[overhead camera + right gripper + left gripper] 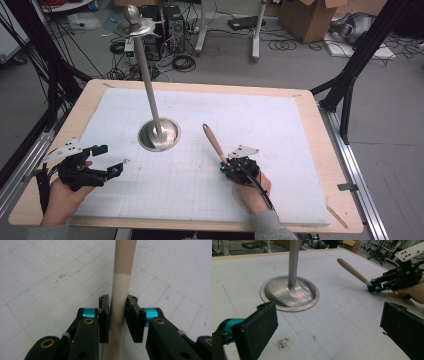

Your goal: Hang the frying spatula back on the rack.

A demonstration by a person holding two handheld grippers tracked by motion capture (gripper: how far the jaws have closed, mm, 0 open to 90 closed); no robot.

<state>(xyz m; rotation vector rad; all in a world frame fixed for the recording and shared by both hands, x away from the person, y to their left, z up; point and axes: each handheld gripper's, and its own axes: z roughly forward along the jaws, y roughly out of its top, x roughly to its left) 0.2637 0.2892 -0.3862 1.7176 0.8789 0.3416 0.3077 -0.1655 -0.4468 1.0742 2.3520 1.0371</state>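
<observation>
My right hand-held gripper (117,312) clenches the wooden handle (121,290); my left hand-held gripper (324,327) hangs released above the tabletop (352,322), near the steel stand (290,293).

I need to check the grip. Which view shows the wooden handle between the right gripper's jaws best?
The right gripper view: the wooden handle stands up close between both pads of the right gripper. The high view and left gripper view show its whole length sticking out, but from farther off.

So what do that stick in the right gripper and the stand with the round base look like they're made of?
The stick in the right gripper looks like wood or matte plastic: smooth and beige, with a slightly darker band beyond a painted-looking edge. The stand's round base and pole look like brushed metal, probably steel or aluminium: silver-grey with streaky reflections.
</observation>
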